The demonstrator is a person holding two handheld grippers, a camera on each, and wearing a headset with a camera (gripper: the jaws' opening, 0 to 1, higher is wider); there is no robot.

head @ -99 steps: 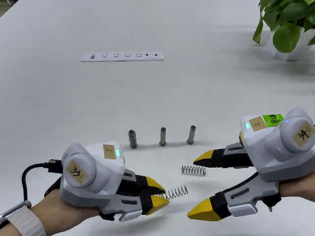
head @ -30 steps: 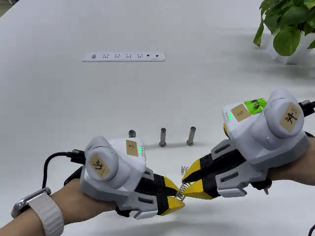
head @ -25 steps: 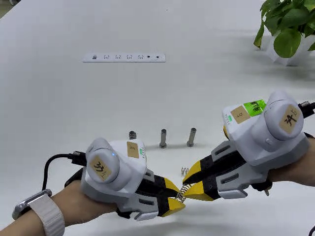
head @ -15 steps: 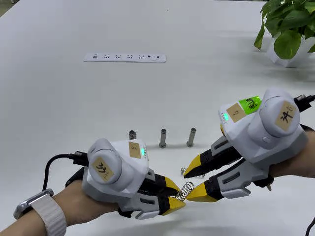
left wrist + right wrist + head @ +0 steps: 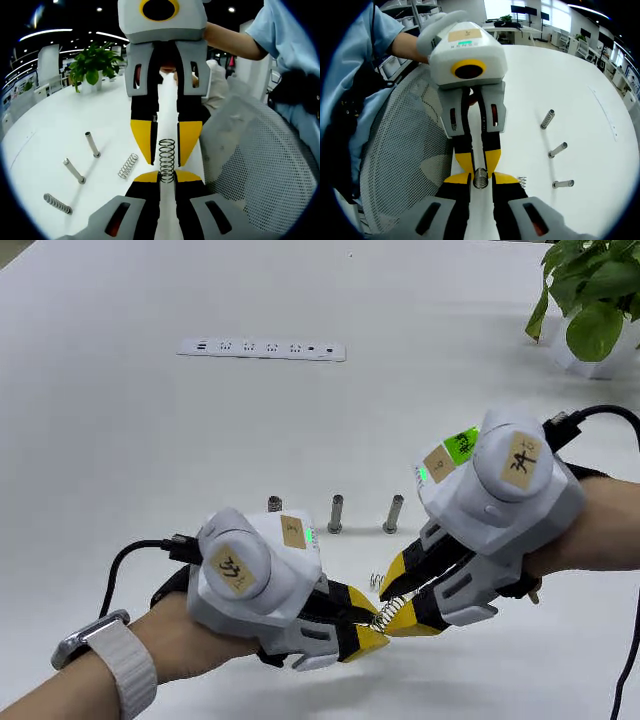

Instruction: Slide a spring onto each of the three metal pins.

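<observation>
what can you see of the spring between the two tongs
The spring is a small, bright metal coil, looking uncompressed and straight. The left tongs are shut on one end, holding it above the white table. Its other end sits between the right tongs' open yellow-tipped jaws, with slight gaps either side.

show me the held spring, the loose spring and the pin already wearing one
held spring (image 5: 166, 159), left gripper view, middle coils
loose spring (image 5: 128, 166), left gripper view, middle coils
pin with spring (image 5: 57, 204), left gripper view, sleeved shaft
</observation>
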